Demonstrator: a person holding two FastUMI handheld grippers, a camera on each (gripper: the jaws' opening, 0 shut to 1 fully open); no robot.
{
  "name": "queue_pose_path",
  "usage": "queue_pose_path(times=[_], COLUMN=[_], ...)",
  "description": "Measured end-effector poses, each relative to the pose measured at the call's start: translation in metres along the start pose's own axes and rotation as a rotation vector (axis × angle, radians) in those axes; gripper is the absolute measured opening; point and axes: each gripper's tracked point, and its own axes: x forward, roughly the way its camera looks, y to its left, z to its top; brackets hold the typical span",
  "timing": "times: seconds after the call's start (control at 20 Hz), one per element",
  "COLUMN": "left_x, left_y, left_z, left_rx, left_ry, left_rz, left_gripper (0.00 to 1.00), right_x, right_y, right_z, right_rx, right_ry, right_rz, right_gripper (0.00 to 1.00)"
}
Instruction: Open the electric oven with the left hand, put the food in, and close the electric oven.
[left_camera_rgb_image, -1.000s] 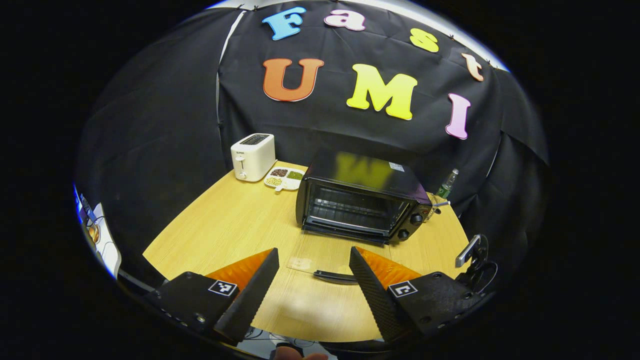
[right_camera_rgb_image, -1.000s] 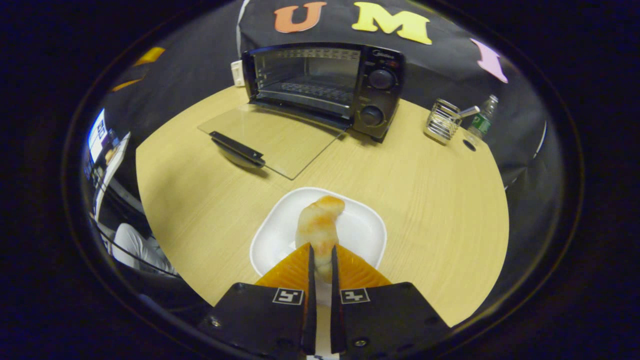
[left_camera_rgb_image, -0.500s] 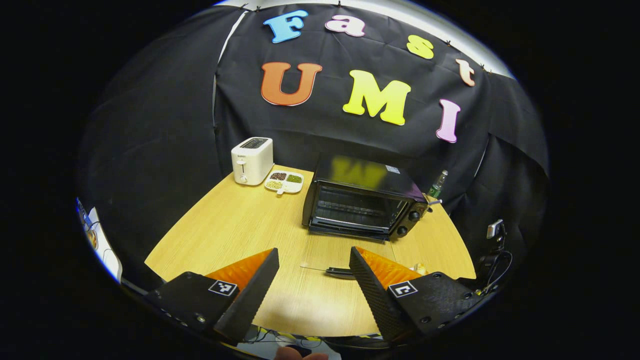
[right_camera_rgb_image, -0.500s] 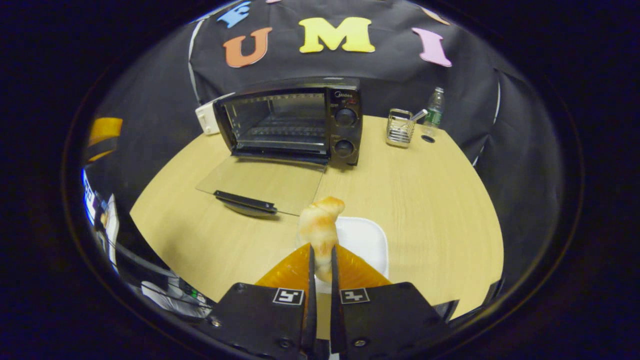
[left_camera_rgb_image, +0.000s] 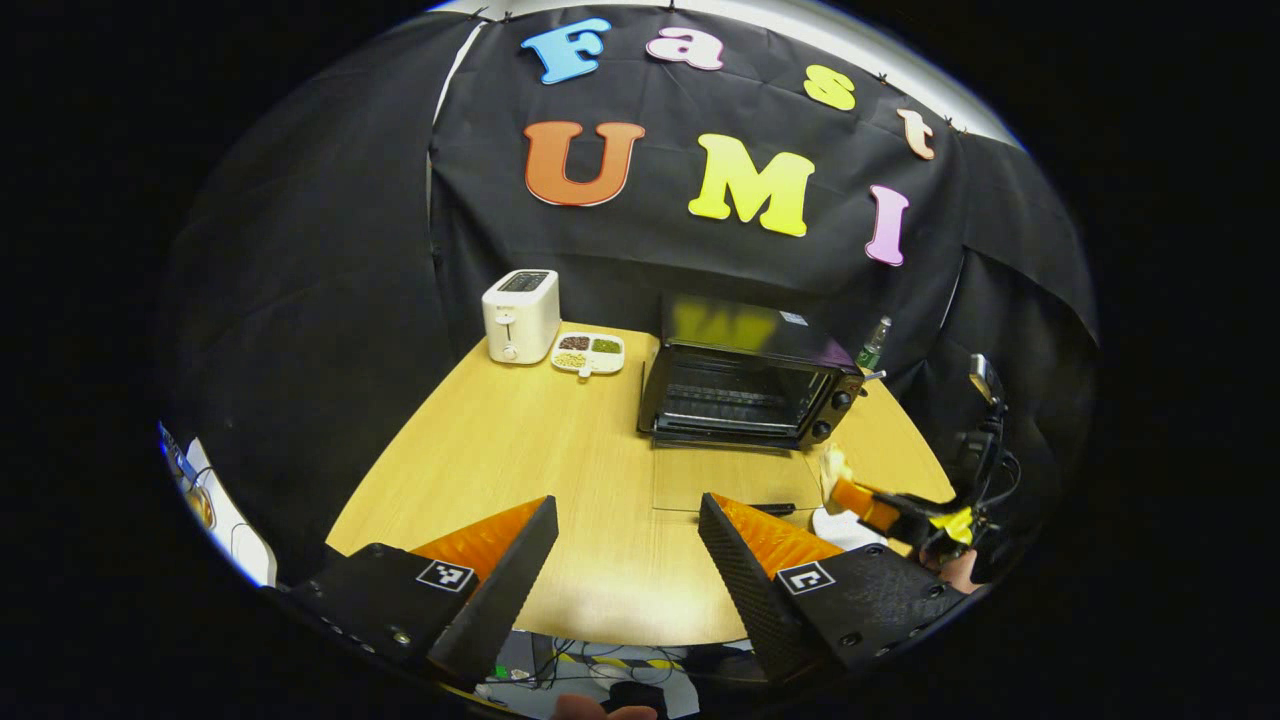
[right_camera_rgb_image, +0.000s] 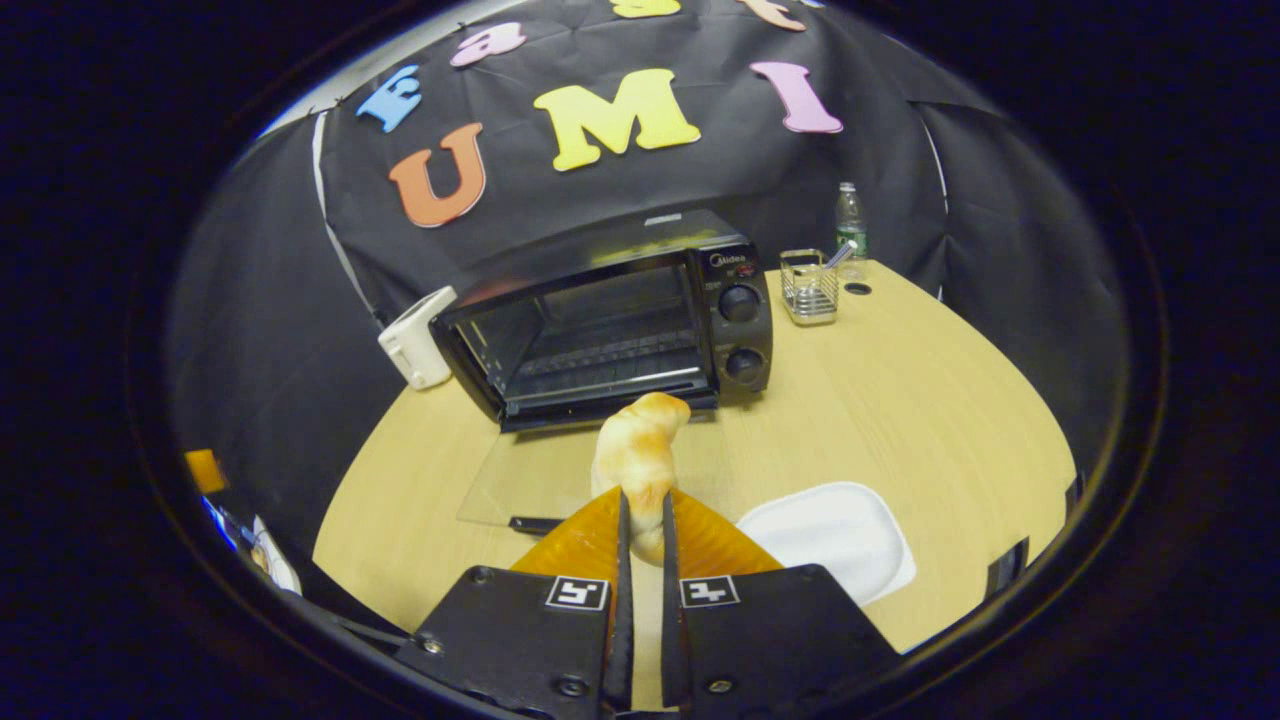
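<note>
The black electric oven (right_camera_rgb_image: 610, 330) stands on the wooden table with its glass door (right_camera_rgb_image: 560, 470) folded down flat and its cavity empty. My right gripper (right_camera_rgb_image: 643, 497) is shut on a pale golden croissant (right_camera_rgb_image: 638, 450), held in the air above the door's near edge and pointing at the cavity. In the left gripper view the oven (left_camera_rgb_image: 750, 385) sits mid-table, and the right gripper (left_camera_rgb_image: 880, 508) with the croissant (left_camera_rgb_image: 832, 468) hovers right of the lowered door (left_camera_rgb_image: 735, 478). My left gripper (left_camera_rgb_image: 625, 505) is open, holding nothing, well back from the oven over the table's front.
An empty white plate (right_camera_rgb_image: 825, 535) lies right of my right gripper. A white toaster (left_camera_rgb_image: 520, 315) and a divided snack dish (left_camera_rgb_image: 590, 352) stand at the back left. A wire holder (right_camera_rgb_image: 810, 285) and a bottle (right_camera_rgb_image: 848, 220) stand right of the oven.
My right gripper lifted the croissant off the white plate and carried it left, up to the open oven door. The left gripper drew back from the oven, staying open.
</note>
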Motion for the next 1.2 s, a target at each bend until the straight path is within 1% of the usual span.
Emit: queue_pose_path(times=[0.25,0.5,0.65,0.75,0.85,1.0,1.1,1.2], left_x=[-0.016,-0.03,-0.037,-0.039,-0.039,-0.04,-0.041,-0.041], left_y=[0.016,0.046,0.065,0.074,0.079,0.083,0.088,0.09], left_z=[0.0,-0.018,-0.022,-0.023,-0.023,-0.025,-0.024,-0.024], left_rx=[-0.011,0.003,0.002,0.019,0.042,0.061,0.067,0.071], left_ry=[0.007,0.053,0.078,0.09,0.102,0.118,0.115,0.116], left_rz=[0.024,0.106,0.151,0.171,0.18,0.185,0.193,0.197], left_gripper=[0.94,0.94,0.94,0.94,0.94,0.94,0.96,0.96], right_x=[0.062,0.128,0.158,0.174,0.184,0.192,0.205,0.214], right_y=[0.033,0.046,0.051,0.056,0.061,0.068,0.068,0.066], right_z=[0.035,0.064,0.076,0.08,0.08,0.085,0.082,0.085], right_rx=[0.127,0.29,0.406,0.518,0.601,0.653,0.678,0.721], right_ry=[-0.072,-0.132,-0.171,-0.2,-0.232,-0.297,-0.294,-0.307], right_rz=[0.008,0.018,0.027,0.032,0.033,0.052,0.049,0.057], right_gripper=[0.12,0.12,0.12,0.13,0.13,0.18,0.18,0.22])
